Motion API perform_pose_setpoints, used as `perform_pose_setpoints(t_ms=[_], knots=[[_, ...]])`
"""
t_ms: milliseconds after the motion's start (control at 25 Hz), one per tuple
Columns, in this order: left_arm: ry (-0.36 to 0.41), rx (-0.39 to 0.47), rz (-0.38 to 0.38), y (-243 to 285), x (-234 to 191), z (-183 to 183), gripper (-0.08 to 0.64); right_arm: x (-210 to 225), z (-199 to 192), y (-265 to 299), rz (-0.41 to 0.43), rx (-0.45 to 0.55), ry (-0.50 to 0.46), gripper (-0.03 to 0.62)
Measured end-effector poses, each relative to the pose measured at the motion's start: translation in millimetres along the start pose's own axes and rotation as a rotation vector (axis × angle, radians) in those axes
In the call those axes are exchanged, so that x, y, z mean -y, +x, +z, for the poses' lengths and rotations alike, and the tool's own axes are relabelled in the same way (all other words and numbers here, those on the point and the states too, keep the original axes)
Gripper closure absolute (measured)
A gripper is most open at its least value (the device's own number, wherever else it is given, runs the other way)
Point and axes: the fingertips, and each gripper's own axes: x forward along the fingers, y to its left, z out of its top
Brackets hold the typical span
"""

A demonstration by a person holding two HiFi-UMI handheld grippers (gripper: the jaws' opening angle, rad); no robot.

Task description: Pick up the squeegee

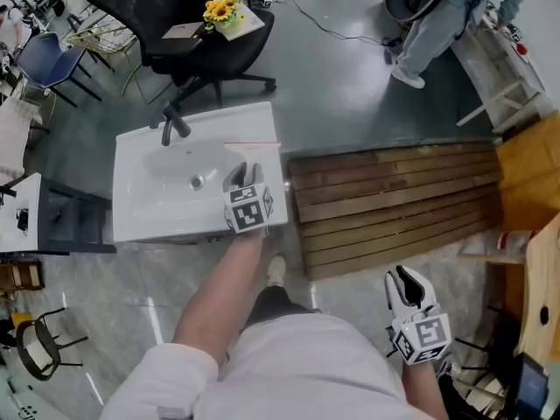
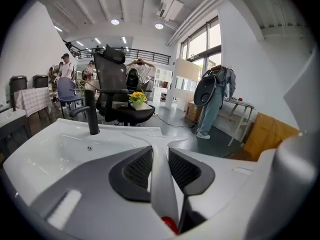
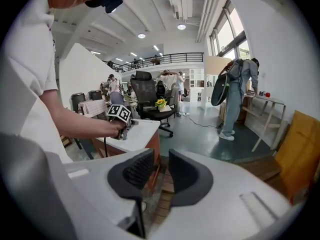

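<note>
The squeegee [image 1: 253,148] is white with a thin red-edged blade, and it hangs over the right side of the white sink [image 1: 140,191]. My left gripper [image 1: 245,175] is shut on its handle. In the left gripper view the white handle runs up between the dark pads [image 2: 135,169] of the left gripper [image 2: 160,155]. It widens into the squeegee's [image 2: 150,133] T-shaped head beyond them. My right gripper [image 1: 407,280] hangs low at my right side, away from the sink. In the right gripper view that gripper [image 3: 161,156] is open a little, and only floor shows through the gap.
A black faucet [image 1: 172,125] stands at the sink's back edge. A slatted wooden platform [image 1: 394,199] lies right of the sink. Behind it is a black office chair [image 1: 201,42] carrying yellow flowers [image 1: 223,11]. A person [image 1: 437,16] bends over a white table at the far right.
</note>
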Motion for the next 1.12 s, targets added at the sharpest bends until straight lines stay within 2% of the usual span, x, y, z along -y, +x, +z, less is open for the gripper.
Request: perform_pose_setpoints(t_ms=[720, 1120], knots=[[-0.024, 0.111, -0.068, -206.4, 43.1, -6.7, 0.451, -27.1, -19.7, -30.9, 0.210, 0.084, -0.120, 0.514], [-0.043, 0.141, -0.102, -298.5, 74.7, -21.2, 0.451, -41.3, -25.8, -52.7, 0.276, 0.124, -0.162, 0.531]])
